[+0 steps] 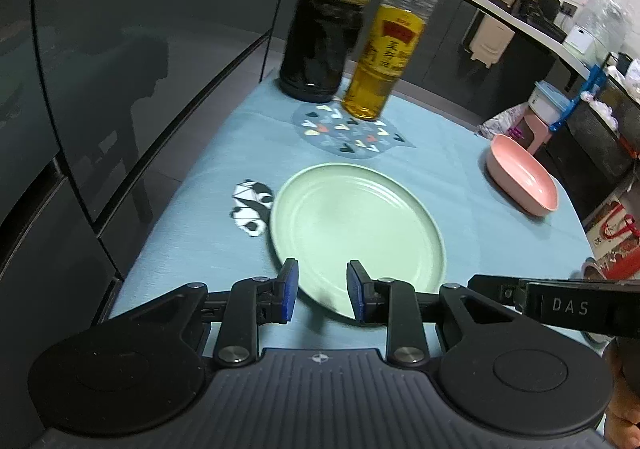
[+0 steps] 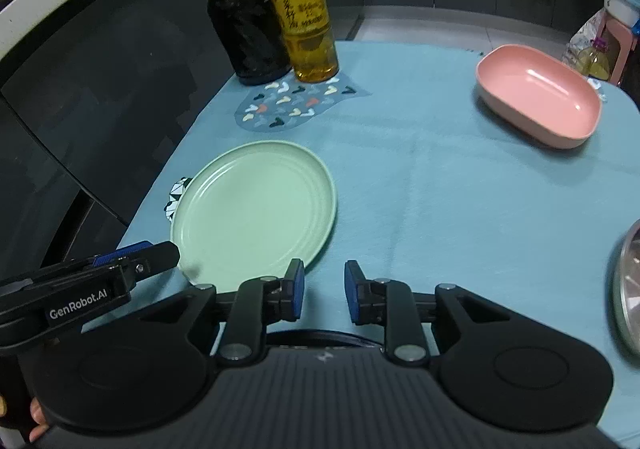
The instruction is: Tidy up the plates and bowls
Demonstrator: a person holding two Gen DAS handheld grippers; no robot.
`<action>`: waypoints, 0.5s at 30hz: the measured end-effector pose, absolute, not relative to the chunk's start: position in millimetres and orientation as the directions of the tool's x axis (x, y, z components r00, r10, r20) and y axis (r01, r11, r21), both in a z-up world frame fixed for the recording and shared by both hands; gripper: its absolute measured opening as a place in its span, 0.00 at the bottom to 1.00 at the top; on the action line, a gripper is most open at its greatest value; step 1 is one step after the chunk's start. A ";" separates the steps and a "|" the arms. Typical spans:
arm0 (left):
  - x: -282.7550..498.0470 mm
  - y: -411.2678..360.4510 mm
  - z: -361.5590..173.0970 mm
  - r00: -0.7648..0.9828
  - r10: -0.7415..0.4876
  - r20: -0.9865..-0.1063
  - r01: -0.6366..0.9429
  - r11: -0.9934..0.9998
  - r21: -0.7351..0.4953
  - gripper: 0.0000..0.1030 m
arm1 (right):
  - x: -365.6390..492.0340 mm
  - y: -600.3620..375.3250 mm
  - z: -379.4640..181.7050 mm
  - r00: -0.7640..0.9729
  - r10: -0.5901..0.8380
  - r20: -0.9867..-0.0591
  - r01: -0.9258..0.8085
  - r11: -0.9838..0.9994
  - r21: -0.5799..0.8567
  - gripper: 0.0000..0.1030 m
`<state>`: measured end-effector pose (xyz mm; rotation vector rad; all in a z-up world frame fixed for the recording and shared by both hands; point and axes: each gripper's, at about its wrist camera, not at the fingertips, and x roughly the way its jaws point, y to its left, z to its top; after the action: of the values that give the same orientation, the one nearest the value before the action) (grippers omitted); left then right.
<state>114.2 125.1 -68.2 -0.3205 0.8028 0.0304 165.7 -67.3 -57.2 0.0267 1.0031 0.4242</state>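
Blue rubber fingers [image 1: 289, 285] of both grippers gape, empty: left gripper [image 1: 322, 291] over a ridged, round green plate [image 1: 356, 229]; right gripper [image 2: 323, 291] above fuzzy blue cloth [image 2: 440, 209].

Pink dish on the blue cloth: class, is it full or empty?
Empty: the pink dish shows only its bare, glossy inside in both views.

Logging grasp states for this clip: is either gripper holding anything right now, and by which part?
Nothing is held. The left gripper is open over the near rim of the green plate; the right gripper is open above the blue cloth.
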 end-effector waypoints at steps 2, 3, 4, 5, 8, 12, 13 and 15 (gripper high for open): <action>114.9 117.9 -65.2 0.698 -0.098 -0.710 -0.135 0.955 -0.264 0.24 | 163.7 -75.0 -54.0 0.477 0.357 -0.803 -0.329 0.920 0.214 0.18; 115.4 114.6 -63.7 0.698 -0.100 -0.709 -0.128 0.957 -0.261 0.24 | 163.6 -79.4 -52.5 0.482 0.359 -0.799 -0.326 0.920 0.217 0.18; 116.0 110.8 -61.8 0.698 -0.102 -0.709 -0.121 0.959 -0.257 0.24 | 163.8 -84.2 -51.0 0.488 0.360 -0.795 -0.320 0.921 0.220 0.18; 117.0 106.5 -59.6 0.699 -0.105 -0.707 -0.113 0.961 -0.254 0.24 | 164.2 -89.3 -49.4 0.494 0.361 -0.791 -0.314 0.922 0.224 0.18; 121.1 93.8 -53.0 0.706 -0.108 -0.700 -0.090 0.967 -0.240 0.25 | 166.6 -106.4 -45.1 0.517 0.359 -0.777 -0.291 0.927 0.235 0.18; 130.5 75.7 -44.8 0.708 -0.117 -0.696 -0.064 0.971 -0.229 0.29 | 169.2 -133.1 -40.0 0.559 0.350 -0.752 -0.251 0.936 0.248 0.23; 133.8 70.4 -43.1 0.708 -0.122 -0.696 -0.057 0.972 -0.228 0.30 | 170.1 -139.8 -39.3 0.569 0.345 -0.747 -0.240 0.938 0.251 0.24; 140.5 59.7 -40.1 0.706 -0.132 -0.696 -0.039 0.974 -0.224 0.30 | 172.8 -154.1 -38.1 0.588 0.335 -0.736 -0.217 0.942 0.256 0.26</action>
<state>140.5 59.7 -40.1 -0.2292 0.7866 -0.0524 172.8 -154.1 -38.1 0.1442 0.8864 0.3227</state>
